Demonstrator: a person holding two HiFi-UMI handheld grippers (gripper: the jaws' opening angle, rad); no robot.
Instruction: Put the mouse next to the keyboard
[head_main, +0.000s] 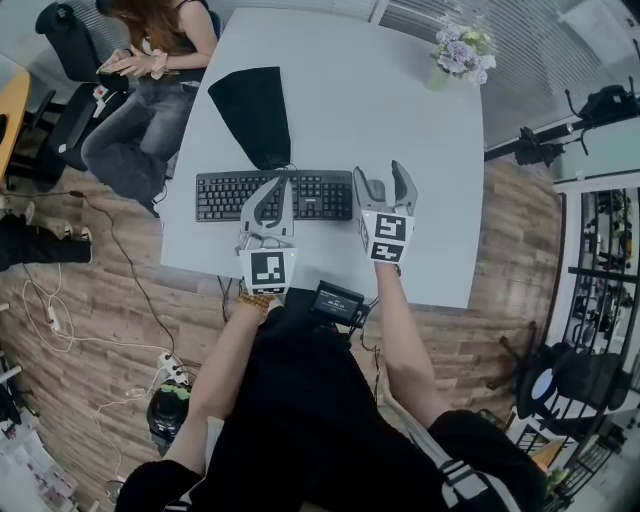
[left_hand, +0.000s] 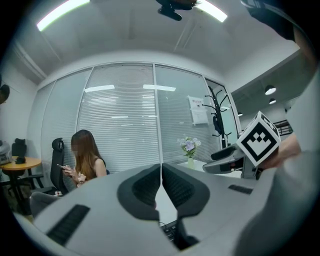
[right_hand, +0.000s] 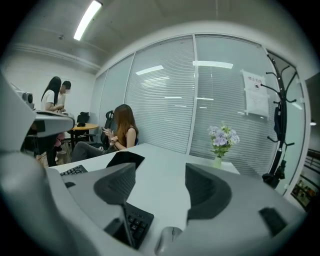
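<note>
One mouse beside keyboard | left gripper closed | right gripper fingers open | cloth behind

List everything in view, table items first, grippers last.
table: 1, white, centre
keyboard: 1, black, near table edge
mouse: 1, grey, just right of keyboard
cloth or pad: 1, black, beyond keyboard
vase of flowers: 1, purple and white, far right corner
seated person: 1, dark top, far left of table, holding phone
standing people: 2, background left
coat stand: 1, black, by blinds
left gripper: 1, grey, shut, over keyboard
right gripper: 1, grey, open, over mouse
</note>
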